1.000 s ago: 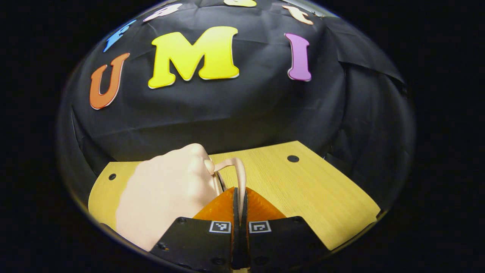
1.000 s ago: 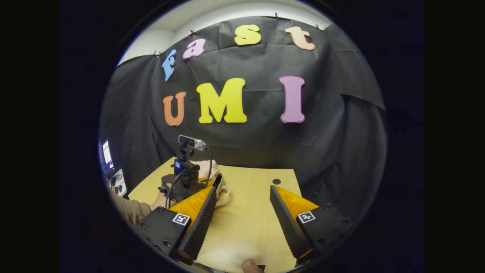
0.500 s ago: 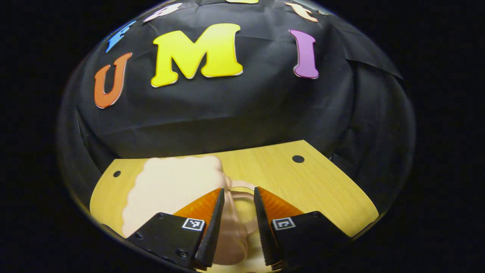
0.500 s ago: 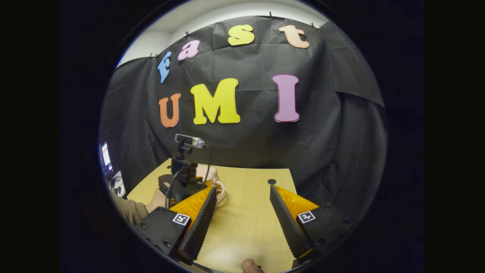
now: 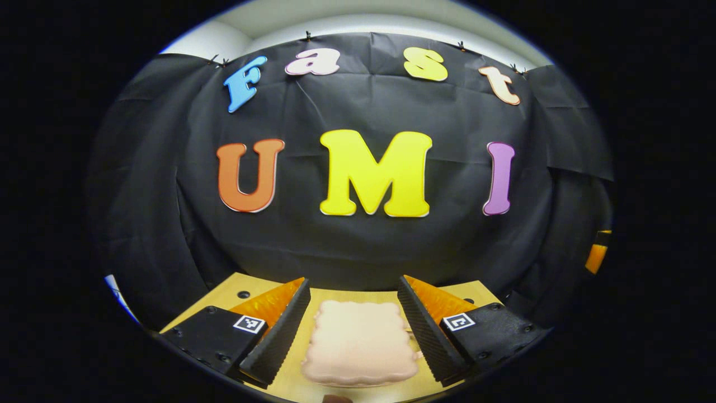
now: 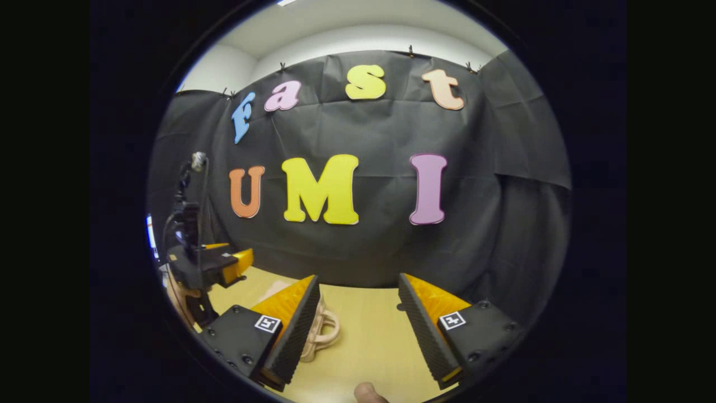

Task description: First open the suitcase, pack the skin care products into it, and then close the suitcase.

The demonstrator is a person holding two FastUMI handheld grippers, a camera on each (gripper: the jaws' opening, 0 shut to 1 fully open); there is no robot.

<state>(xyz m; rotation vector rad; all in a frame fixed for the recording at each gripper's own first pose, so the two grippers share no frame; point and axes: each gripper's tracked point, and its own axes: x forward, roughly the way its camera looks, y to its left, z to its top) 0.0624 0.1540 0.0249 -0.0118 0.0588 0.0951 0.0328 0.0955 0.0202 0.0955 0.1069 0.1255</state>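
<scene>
Suitcase [image 5: 359, 343]: small, pale pink, scalloped edge, lying flat on the wooden table [image 5: 481, 292], lid looks shut. In the left gripper view it sits between the fingers of the left gripper [image 5: 353, 324] but lower down, w/ a gap each side, nothing pressing on it. Fingers there spread wide, holding nothing. In the right gripper view the case's looped handle [image 6: 323, 330] peeks out just past the left-hand finger, on the table, and the right gripper [image 6: 358, 330] is also spread wide, empty, over bare tabletop beside the case. Left gripper is seen farther off at the left edge of that view, up above the table w/ its camera mast and cable; a fingertip [image 6: 367, 392] of the person pokes in at the bottom. No skin care products that I can make out. Judgement: case closed and both grippers off it, so either the task is about done or not started; can't tell which from this alone. Risks if it has to be worked again: case looks light and rounded, so a one-sided pinch on the lid edge could skid it across the smooth table instead of opening it; grabbing the floppy handle would lift the whole case, not the lid. Needs one gripper to pin the body while the other works the lid. If lid isn't fully latched, any lift by the handle could spill contents.
</scene>
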